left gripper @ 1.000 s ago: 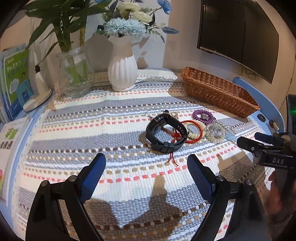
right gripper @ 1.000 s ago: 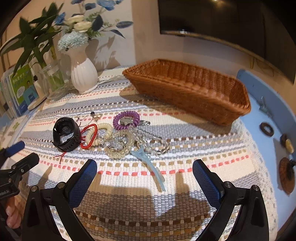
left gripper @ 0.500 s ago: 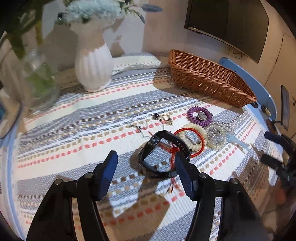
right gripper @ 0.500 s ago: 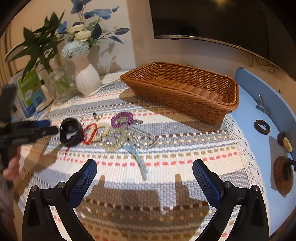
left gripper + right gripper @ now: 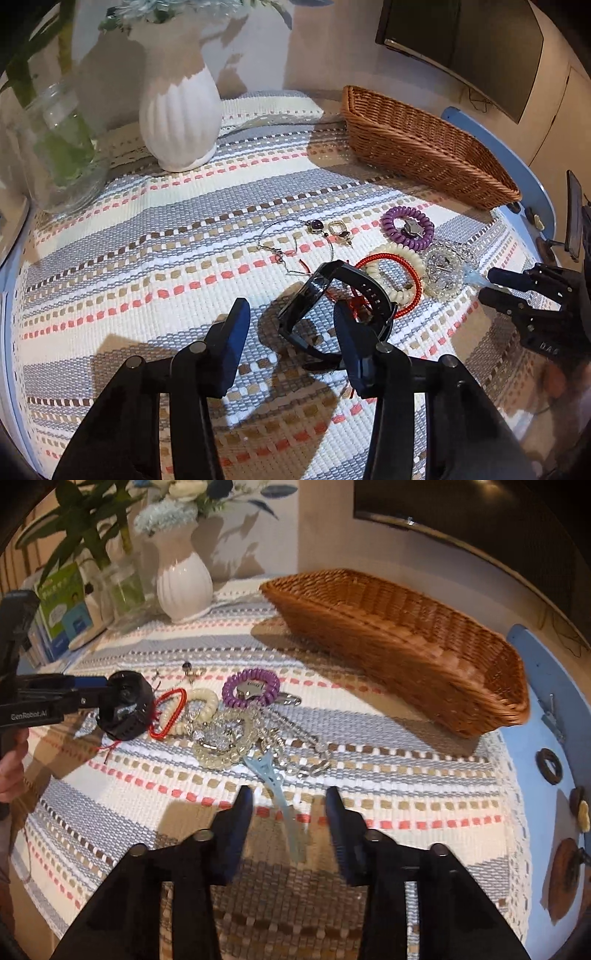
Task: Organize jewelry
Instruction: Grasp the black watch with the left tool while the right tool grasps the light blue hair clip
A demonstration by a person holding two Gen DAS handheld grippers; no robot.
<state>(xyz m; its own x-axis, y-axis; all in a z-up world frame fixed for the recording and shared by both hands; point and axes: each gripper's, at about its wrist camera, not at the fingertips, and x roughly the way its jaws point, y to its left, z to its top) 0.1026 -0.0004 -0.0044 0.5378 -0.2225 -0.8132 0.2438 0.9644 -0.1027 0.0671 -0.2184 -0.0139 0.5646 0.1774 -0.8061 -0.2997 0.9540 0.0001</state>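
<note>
jaws on both grippers were open, left gripper (image 5: 291, 328) straddling the watch (image 5: 332, 306); basket (image 5: 406, 635) looked empty, all jewelry left on the desk.

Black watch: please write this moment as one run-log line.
left gripper: open, fingers around black watch | right gripper: open, over blue hair clip

Cut off by the top edge in the left wrist view: flowers above the white vase (image 5: 179, 110). Partly hidden behind the left gripper's (image 5: 291, 332) right finger (image 5: 351, 343): near side of the black watch (image 5: 332, 306). Too tangled to separate: clear beads (image 5: 225, 738) beneath the purple coil (image 5: 251, 686). Blurred: right gripper's (image 5: 290, 812) fingers and the blue clip's (image 5: 280, 797) tail between them. Unreadably small: print on the green booklet (image 5: 61, 602).
</note>
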